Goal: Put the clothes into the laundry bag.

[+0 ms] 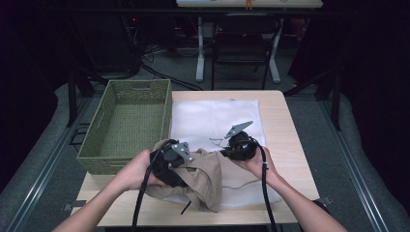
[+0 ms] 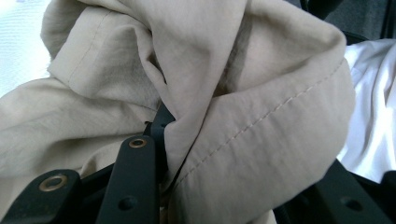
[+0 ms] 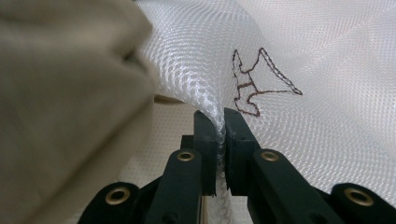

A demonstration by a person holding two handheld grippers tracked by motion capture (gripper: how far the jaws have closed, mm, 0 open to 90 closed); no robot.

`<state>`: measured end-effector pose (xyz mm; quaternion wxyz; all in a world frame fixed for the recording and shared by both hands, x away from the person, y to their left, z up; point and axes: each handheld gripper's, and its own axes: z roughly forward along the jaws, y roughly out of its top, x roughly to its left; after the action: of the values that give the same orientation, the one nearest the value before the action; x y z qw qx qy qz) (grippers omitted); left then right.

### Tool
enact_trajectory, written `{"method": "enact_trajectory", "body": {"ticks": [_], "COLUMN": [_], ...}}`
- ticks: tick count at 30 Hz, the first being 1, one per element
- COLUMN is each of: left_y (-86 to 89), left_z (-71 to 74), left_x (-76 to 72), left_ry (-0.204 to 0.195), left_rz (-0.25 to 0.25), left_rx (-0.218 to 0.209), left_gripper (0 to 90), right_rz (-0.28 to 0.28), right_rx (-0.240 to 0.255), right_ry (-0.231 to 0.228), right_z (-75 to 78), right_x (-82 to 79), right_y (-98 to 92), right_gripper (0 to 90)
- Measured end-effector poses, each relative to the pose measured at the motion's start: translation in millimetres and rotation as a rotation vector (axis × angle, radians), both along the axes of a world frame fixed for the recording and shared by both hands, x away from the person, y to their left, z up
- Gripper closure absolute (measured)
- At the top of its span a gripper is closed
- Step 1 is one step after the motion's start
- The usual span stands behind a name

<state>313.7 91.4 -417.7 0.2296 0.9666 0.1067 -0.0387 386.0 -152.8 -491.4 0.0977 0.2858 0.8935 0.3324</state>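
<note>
The crumpled beige fabric garment (image 1: 205, 176) lies at the near edge of the table, half over the mouth of the white mesh laundry bag (image 1: 217, 118) spread flat on the light wooden tabletop (image 1: 280, 125). I have the garment bunched in my left gripper (image 1: 180, 166) — in the left gripper view its folds (image 2: 224, 107) wrap around and between the black jaws, which stand part-closed on the cloth. My right gripper (image 1: 227, 153) is pinched tight on a fold of the mesh (image 3: 221, 122) just below the dark red stitched mark (image 3: 257, 84), and it lifts the bag's edge.

What matters next, as I judge it, is that the bag's opening sits to the right of the garment and the bag's long axis runs away from me across the table — so the left gripper, the one carrying the cloth, must push rightward and forward under the raised mesh. The green woven basket (image 1: 126, 123) stands apart at the left, just beside the bag
</note>
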Motion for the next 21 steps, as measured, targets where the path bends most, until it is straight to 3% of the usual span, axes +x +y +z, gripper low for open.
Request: {"method": "enact_trajectory", "body": {"ticks": [6,15,21], "left_y": [-8.8,-16.9,-18.3], "left_z": [-21.9,-53.2,-72.0], "left_x": [2.7,4.1,6.1], "left_ry": [0.054,0.118,0.146], "left_rz": [0.011,0.029,0.088], "left_rx": [-0.035,-0.050,-0.095], "left_gripper": [60.1,59.8,59.8], "right_rz": [0.002,0.004,0.004], "right_rx": [-0.003,-0.003,-0.003], "right_ry": [0.003,0.008,0.013], "right_z": [-0.3,-0.7,-0.1], "right_x": [-1.6,-2.0,-3.0], "right_y": [0.9,2.5,3.8], "right_gripper": [85.5,85.6,85.7]}}
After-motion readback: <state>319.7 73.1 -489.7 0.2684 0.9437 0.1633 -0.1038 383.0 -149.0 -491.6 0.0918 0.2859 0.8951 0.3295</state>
